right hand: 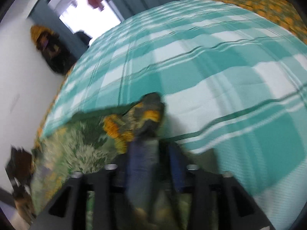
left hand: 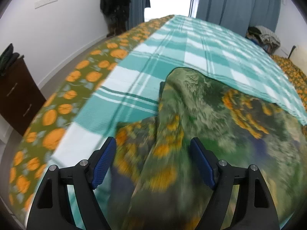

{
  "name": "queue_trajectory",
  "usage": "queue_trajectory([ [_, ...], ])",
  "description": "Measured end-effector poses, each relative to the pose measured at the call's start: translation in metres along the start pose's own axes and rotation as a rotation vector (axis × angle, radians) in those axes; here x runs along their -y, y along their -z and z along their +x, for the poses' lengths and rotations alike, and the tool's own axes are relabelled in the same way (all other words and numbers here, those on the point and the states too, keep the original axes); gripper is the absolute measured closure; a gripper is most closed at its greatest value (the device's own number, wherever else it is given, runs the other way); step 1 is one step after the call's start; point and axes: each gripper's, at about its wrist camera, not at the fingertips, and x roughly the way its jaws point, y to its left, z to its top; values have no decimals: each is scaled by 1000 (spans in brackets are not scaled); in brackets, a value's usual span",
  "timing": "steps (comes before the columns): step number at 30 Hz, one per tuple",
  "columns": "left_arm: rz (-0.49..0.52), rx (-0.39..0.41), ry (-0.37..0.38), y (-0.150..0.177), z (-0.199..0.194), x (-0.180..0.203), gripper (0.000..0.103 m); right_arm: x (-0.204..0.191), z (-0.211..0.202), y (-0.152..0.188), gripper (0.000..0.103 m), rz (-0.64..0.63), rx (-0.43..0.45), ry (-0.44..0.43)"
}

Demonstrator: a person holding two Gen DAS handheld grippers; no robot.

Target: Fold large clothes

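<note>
A large green garment with orange and yellow flower print (left hand: 201, 111) lies bunched on a teal and white checked bed cover (left hand: 172, 44). My left gripper (left hand: 153, 153) is open, its blue pads (left hand: 104, 161) either side of a fold of the garment. In the right wrist view, which is blurred by motion, my right gripper (right hand: 153, 159) is shut on a bunched corner of the garment (right hand: 142, 115), held over the checked cover (right hand: 211, 67). The rest of the garment (right hand: 76, 145) trails to the lower left.
An olive sheet with orange flowers (left hand: 63, 103) lies under the checked cover. A dark wooden drawer unit (left hand: 17, 88) stands at the left by the white wall. Blue curtains (left hand: 236, 2) and a pile of clothes (left hand: 264, 36) are at the far end.
</note>
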Motion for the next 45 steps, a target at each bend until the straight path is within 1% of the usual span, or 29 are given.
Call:
queue_trajectory([
  [1, 4, 13, 18, 1, -14, 0, 22, -1, -17, -1, 47, -14, 43, 8],
  [3, 37, 50, 56, 2, -40, 12, 22, -10, -46, 4, 47, -72, 97, 9],
  [4, 62, 67, 73, 2, -50, 21, 20, -17, -60, 9, 47, -113, 117, -1],
  [6, 145, 106, 130, 3, -69, 53, 16, -39, -87, 29, 47, -214, 143, -39],
  [7, 184, 111, 165, 3, -74, 72, 14, -47, -94, 39, 47, -241, 142, -68],
  [8, 213, 107, 197, 4, -76, 87, 13, -56, -102, 51, 47, -265, 131, -116],
  [9, 250, 91, 241, 7, -75, 107, 12, -66, -106, 67, 47, -285, 104, -181],
  [10, 275, 75, 270, 11, -73, 122, 12, -71, -107, 79, 47, -296, 79, -220],
  [12, 332, 6, 328, 24, -55, 159, 12, -80, -101, 109, 47, -310, 11, -263],
  [13, 347, -20, 330, 29, -45, 170, 12, -80, -96, 118, 47, -307, -9, -258],
  [15, 364, -100, 271, 44, -12, 188, 11, -72, -81, 136, 47, -295, -40, -190],
  [16, 342, -125, 251, 50, 5, 189, 7, -65, -76, 140, 47, -273, -42, -174],
  [18, 296, -108, 251, 54, 16, 183, 2, -54, -78, 143, 47, -228, -22, -200],
  [19, 284, -108, 257, 52, 17, 180, 2, -51, -80, 141, 47, -220, -15, -199],
  [22, 309, -117, 240, 45, 10, 177, 2, -37, -85, 135, 47, -190, 10, -171],
  [23, 319, -116, 226, 41, 3, 176, 3, -32, -86, 133, 48, -165, 15, -172],
  [25, 324, -98, 233, 33, -10, 177, 5, -23, -89, 131, 48, -121, 34, -184],
  [27, 323, -63, 254, 30, -23, 182, 5, -25, -105, 131, 47, -125, 107, -144],
  [29, 312, -43, 262, 23, -24, 192, 5, -29, -109, 129, 47, -153, 129, -172],
  [31, 285, -41, 250, 10, -12, 201, 5, -31, -105, 132, 47, -163, 103, -207],
  [32, 269, -46, 242, 5, -2, 204, 5, -32, -100, 133, 47, -166, 91, -204],
  [34, 227, -87, 211, -2, 24, 208, 5, -31, -96, 139, 47, -174, 75, -193],
  [36, 190, -160, 179, 0, 50, 204, 5, -31, -99, 143, 47, -188, 78, -193],
  [37, 174, -175, 186, 3, 55, 201, 4, -31, -101, 142, 47, -193, 79, -196],
  [38, 175, -163, 187, 6, 52, 200, 4, -29, -105, 142, 47, -190, 80, -198],
  [39, 191, -149, 191, 10, 46, 200, 4, -26, -108, 141, 47, -180, 81, -198],
  [41, 262, -145, 204, 22, 31, 201, 5, -17, -115, 141, 47, -148, 79, -195],
  [43, 355, -129, 212, 39, 12, 200, 4, -5, -119, 141, 47, -87, 70, -187],
  [45, 411, -114, 219, 54, -7, 195, 4, 6, -121, 141, 47, -20, 52, -171],
])
